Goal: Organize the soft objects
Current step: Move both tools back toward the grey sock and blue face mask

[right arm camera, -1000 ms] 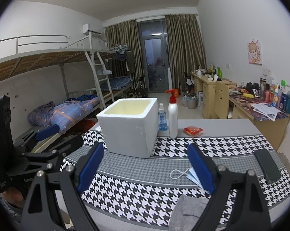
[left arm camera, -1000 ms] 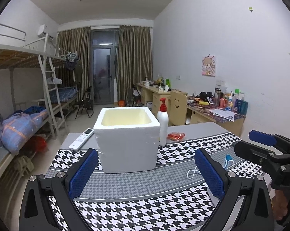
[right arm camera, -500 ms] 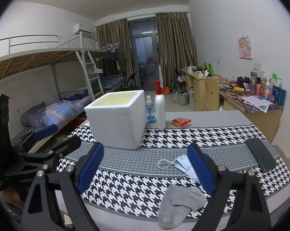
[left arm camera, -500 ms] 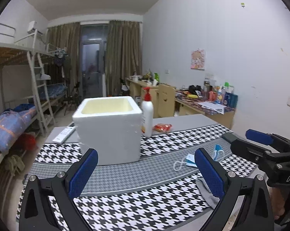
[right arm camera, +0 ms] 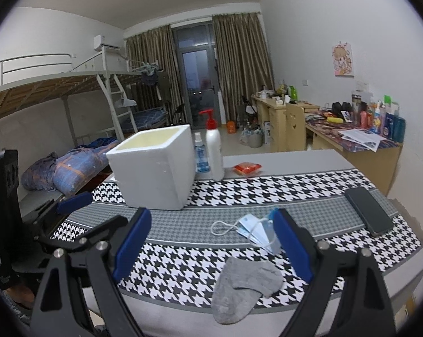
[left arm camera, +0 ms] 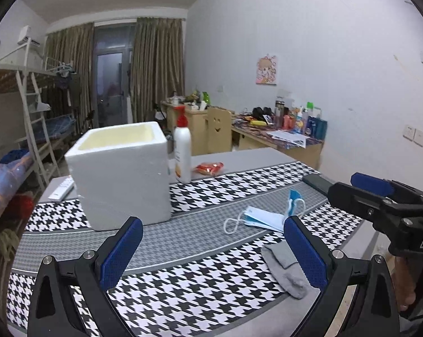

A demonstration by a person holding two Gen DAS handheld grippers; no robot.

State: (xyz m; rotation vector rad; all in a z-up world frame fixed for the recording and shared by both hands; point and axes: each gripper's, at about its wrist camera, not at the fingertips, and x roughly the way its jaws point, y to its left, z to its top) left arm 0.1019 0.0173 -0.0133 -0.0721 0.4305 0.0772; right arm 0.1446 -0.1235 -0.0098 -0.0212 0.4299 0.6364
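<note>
Right now both my tongs hang spread and empty: left gripper [left arm camera: 210, 248] before the box, right gripper [right arm camera: 213, 241] over the sock [right arm camera: 243, 287]. That sock lies crumpled at the near edge of the cloth [right arm camera: 281, 193], with the mask [right arm camera: 256, 229] just beyond it. Both look light and limp, so I'd pinch the sock at its bunched middle and the mask by its folded body, not the loop. As for the foam box [right arm camera: 155, 168], it stands open-topped; what is inside I cannot tell.
</note>
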